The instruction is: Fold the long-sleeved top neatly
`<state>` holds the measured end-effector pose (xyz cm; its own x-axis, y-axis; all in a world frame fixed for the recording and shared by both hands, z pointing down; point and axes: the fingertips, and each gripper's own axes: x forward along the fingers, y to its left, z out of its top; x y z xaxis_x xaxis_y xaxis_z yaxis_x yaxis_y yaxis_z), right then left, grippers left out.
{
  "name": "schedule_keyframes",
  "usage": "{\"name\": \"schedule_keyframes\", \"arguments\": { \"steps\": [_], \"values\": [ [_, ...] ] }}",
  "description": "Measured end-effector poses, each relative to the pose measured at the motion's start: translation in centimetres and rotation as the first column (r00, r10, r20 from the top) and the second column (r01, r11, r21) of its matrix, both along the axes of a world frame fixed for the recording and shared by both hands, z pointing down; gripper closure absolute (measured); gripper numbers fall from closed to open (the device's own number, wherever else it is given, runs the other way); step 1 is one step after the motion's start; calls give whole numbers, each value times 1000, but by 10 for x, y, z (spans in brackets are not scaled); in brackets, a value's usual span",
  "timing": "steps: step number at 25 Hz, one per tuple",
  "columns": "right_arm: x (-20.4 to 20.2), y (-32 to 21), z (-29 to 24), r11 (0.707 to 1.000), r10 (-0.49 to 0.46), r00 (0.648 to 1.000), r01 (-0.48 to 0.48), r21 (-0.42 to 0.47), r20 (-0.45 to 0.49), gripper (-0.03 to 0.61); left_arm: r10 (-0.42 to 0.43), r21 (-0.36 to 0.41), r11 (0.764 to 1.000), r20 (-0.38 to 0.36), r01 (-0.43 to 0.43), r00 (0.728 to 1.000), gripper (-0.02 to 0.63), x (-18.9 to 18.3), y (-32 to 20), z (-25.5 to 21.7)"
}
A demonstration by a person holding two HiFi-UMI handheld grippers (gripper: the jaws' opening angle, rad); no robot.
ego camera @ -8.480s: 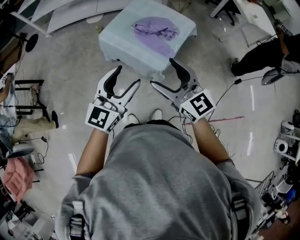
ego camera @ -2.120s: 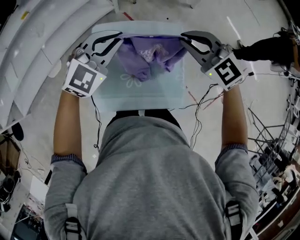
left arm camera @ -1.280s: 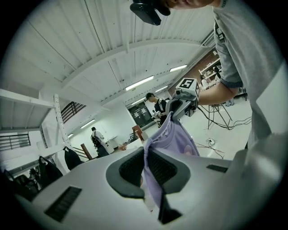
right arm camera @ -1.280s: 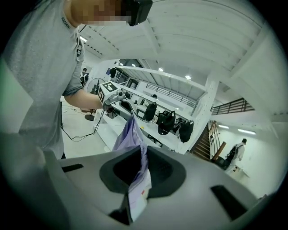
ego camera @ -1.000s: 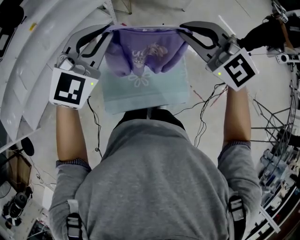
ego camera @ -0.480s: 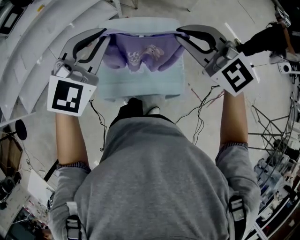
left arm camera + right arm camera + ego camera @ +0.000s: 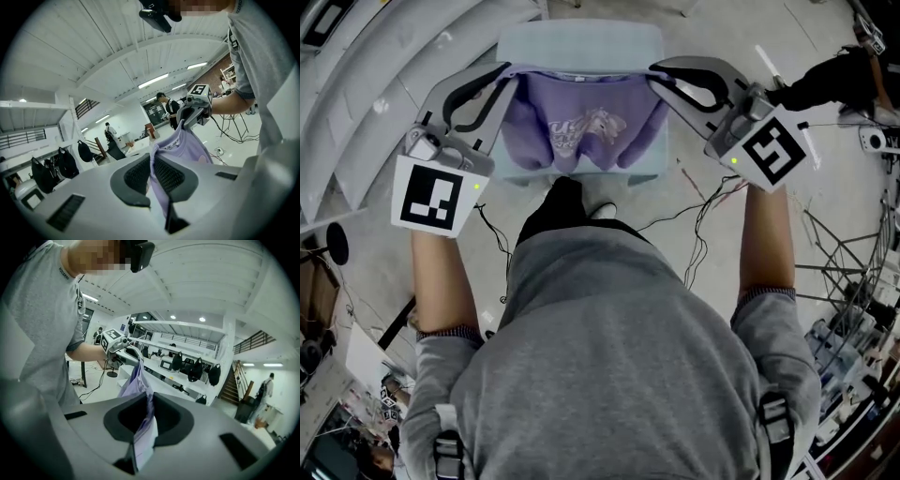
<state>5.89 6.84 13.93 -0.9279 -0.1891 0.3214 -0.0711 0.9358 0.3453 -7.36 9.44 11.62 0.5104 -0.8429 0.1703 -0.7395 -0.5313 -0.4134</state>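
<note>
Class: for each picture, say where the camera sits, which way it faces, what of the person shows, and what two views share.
Head view: on the person's head, facing steeply down at the lilac long-sleeved fabric top, pale blue cloth-covered table below; grey-shirted torso, forearms show.
Left gripper view: on the left hand-held gripper, facing the right hand-held gripper; torso right.
Right gripper view: on the right one, facing the left; torso left.
Shared: both gripper views show the clamped top reaching the other hand-held gripper.
</note>
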Motion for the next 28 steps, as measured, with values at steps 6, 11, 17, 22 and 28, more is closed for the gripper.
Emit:
{"name": "schedule_keyframes", "arguments": {
  "steps": [6, 11, 17, 22, 28],
  "values": [
    [-19, -46, 103, 986, 24, 991, -46, -162, -134, 537, 6, -187, 982, 4, -5, 1000, 575, -22, -58, 106],
    [-34, -94, 181, 962, 41, 971, -103, -254, -236, 537, 18, -298, 955, 64, 2, 998, 574, -39, -113, 188],
    [-55, -156, 249, 933, 83, 952, -178, -313, -294, 535, 35, -385, 923, 72, -5, 997, 574, -62, -174, 263],
    [-70, -205, 292, 904, 138, 936, -252, -344, -323, 535, 41, -427, 904, 56, -13, 998, 574, -81, -224, 308],
    [-75, -264, 351, 845, 248, 907, -375, -382, -340, 535, 11, -489, 872, -10, -14, 1000, 573, -89, -281, 370]
  ]
}}
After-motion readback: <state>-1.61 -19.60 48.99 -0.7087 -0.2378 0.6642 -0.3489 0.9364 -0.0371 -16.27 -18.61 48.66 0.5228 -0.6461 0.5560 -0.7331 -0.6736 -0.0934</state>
